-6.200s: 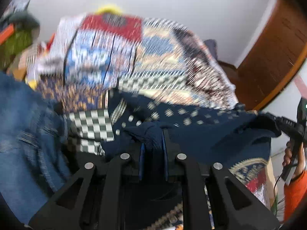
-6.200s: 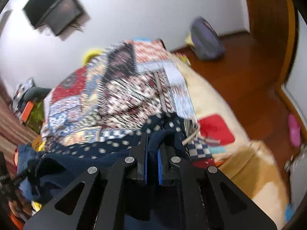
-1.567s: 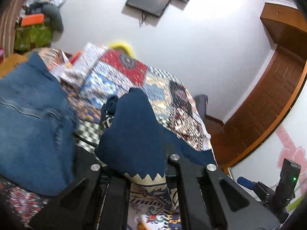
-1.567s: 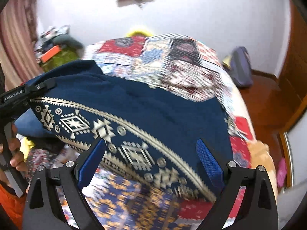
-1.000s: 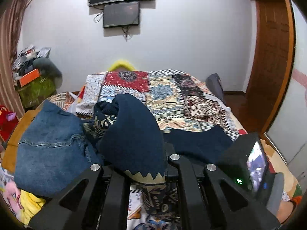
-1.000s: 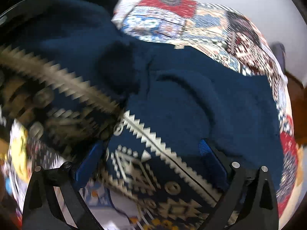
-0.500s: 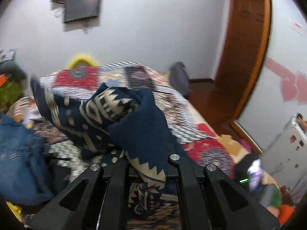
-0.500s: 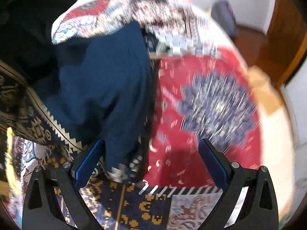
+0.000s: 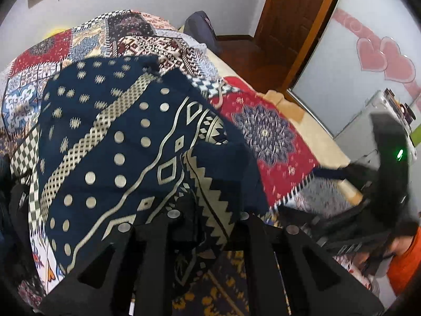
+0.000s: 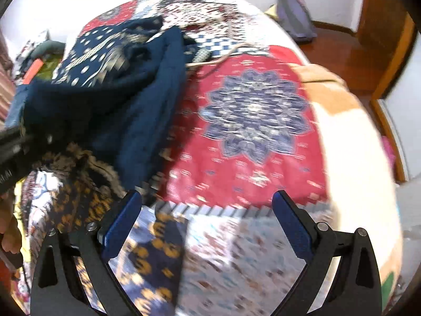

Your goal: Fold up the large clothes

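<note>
A large navy garment with a cream geometric print [image 9: 126, 142] lies spread over the patchwork bedspread [image 9: 265, 131]. My left gripper [image 9: 208, 216] is shut on a bunched fold of the garment, which drapes over its fingers and hides the tips. In the right wrist view the garment [image 10: 126, 87] lies heaped at the left, and the left gripper's black body pokes into it from the left edge. My right gripper [image 10: 208, 216] is open and empty, hovering over the bedspread [image 10: 252, 121] to the right of the garment.
A wooden door [image 9: 297, 26] and wood floor lie beyond the bed's right side. A grey backpack [image 10: 294, 18] rests on the floor by the far wall. Other clothes are piled at the far left [image 10: 39, 58]. A thin wooden stick [image 10: 218, 58] lies on the bedspread.
My left gripper has swung the garment down and spread it over the bed. My right gripper stayed open and shifted right, off the garment, over the red patch.
</note>
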Demonstrator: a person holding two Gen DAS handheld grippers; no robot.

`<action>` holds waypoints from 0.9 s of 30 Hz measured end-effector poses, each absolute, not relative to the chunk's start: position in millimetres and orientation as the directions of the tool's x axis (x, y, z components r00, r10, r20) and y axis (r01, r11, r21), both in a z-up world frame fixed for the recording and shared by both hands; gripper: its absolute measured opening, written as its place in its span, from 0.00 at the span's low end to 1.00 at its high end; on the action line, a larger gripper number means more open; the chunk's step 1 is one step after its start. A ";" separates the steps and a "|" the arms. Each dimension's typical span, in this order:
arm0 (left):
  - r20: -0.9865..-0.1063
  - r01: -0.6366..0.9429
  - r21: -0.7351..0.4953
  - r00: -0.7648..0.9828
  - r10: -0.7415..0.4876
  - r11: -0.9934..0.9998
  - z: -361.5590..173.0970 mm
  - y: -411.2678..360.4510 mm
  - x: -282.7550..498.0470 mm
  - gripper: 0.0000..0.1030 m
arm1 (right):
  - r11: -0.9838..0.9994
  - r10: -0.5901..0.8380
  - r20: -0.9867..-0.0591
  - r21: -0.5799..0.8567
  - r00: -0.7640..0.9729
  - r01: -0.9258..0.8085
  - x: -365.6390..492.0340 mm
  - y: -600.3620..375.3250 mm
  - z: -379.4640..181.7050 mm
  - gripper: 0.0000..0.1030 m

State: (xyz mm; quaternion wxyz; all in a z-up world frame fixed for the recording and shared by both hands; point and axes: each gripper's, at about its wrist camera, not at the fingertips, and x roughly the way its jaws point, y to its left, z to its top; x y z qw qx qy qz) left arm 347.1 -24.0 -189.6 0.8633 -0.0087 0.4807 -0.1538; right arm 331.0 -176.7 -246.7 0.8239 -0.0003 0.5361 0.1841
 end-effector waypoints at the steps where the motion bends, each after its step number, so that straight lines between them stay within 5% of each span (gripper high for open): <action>1: -0.826 0.261 -0.155 0.495 -0.270 0.953 -187.3 -23.7 342.5 0.09 | 0.935 0.294 -0.882 0.186 0.368 -0.301 326.6 -180.6 -243.3 0.96; 2: -0.826 0.265 -0.151 0.496 -0.269 0.952 -184.5 -24.3 340.2 0.11 | 0.936 0.294 -0.879 0.185 0.375 -0.298 323.1 -184.6 -239.5 0.96; 6: -0.819 0.305 -0.159 0.491 -0.298 0.939 -169.6 -27.6 316.2 0.46 | 0.938 0.309 -0.859 0.203 0.408 -0.282 319.8 -192.7 -219.7 0.96; 18: -0.706 0.167 0.100 0.706 -0.048 0.981 -117.6 23.3 270.5 0.79 | 0.859 0.494 -0.758 0.350 0.425 -0.374 350.6 -138.2 -165.8 0.96; 27: -0.780 -0.006 -0.093 0.622 -0.069 0.996 -165.1 95.5 308.1 0.80 | 0.833 0.547 -0.756 0.445 0.360 -0.329 384.5 -96.1 -191.5 0.96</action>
